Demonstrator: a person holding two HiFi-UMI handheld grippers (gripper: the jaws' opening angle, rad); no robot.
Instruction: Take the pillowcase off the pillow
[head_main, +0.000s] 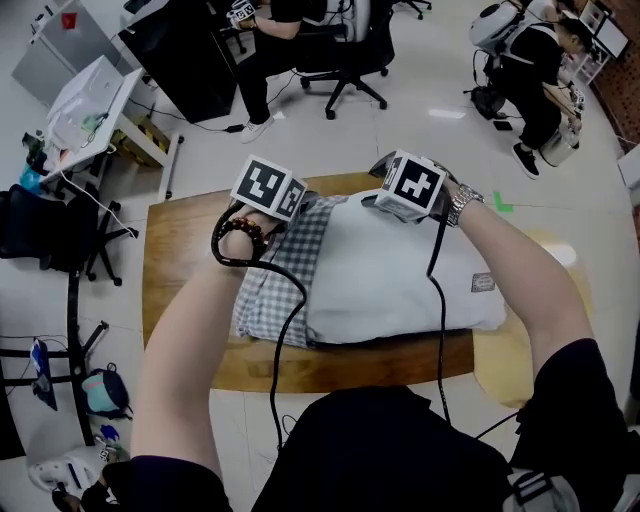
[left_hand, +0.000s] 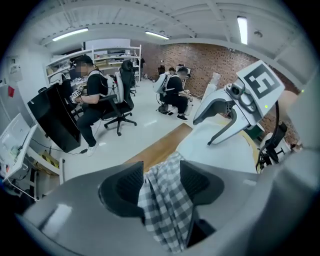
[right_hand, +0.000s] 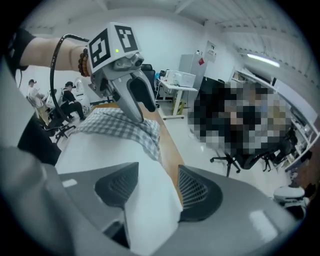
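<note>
Grey left gripper and right gripper, dark ribbed pads; each bears a white cube of black square markers and a black cable. Bead bracelet, metal watch, black short sleeves

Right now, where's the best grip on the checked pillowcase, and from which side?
Take the pillowcase by its bunched far edge, from above, at the pillow's left end: cloth lies loose there, a fold between the left gripper's jaws.
</note>
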